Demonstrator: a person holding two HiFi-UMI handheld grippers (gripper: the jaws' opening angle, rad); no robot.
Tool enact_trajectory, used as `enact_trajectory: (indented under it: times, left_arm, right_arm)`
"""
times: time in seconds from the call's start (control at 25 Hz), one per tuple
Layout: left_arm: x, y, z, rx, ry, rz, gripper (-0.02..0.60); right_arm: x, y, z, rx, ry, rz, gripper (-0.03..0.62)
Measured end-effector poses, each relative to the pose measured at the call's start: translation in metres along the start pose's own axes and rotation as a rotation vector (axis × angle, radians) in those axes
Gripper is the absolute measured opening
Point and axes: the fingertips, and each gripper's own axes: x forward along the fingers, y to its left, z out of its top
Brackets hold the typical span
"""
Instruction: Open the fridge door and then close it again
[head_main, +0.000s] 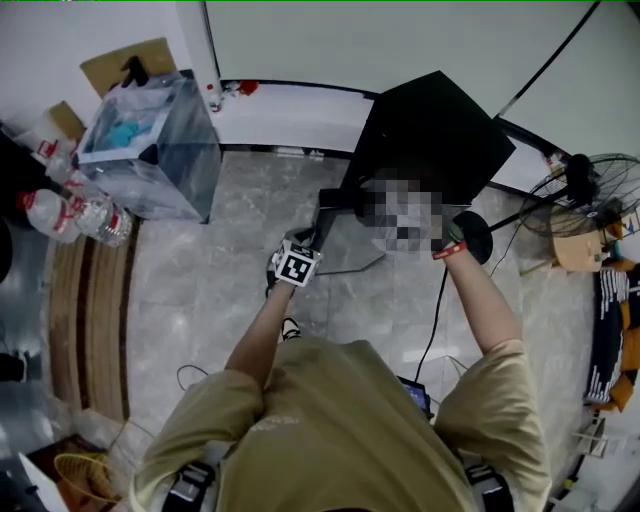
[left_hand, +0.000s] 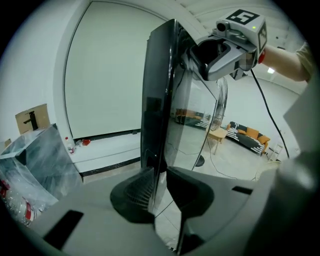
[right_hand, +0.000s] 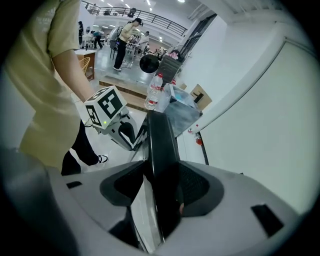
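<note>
Fridge door (left_hand: 159, 115) stands between fan (head_main: 590, 185) and plastic bin (head_main: 150, 150).

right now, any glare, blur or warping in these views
Head view: even light, sharp, one mosaic patch mid-frame. Left gripper view: fisheye curves the wall; the glossy door mirrors the room. Right gripper view: dark rounded corners, the door soft near the lens.

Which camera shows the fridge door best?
The left gripper view: the fridge door shows its tall edge and glossy face. The head view sees it from above, partly masked; the right gripper view shows only its dark edge.
</note>
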Motion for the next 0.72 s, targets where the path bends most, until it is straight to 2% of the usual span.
enact_trajectory:
  times: [0.36, 0.52, 0.72]
  left_arm:
    - [0.018, 0.016, 0.014, 0.082, 0.033, -0.042, 0.089]
    - [0.025, 0.031, 0.022, 0.081, 0.037, -0.038, 0.089]
    - [0.034, 0.035, 0.03, 0.084, 0.041, -0.069, 0.089]
  right_arm:
    - [0.011, -0.022, -0.002, 0.079, 0.031, -0.025, 0.239]
    - [0.019, -0.036, 0.0, 0.103, 0.044, -0.037, 0.239]
    - [0.024, -0.044, -0.003, 0.123, 0.048, -0.034, 0.239]
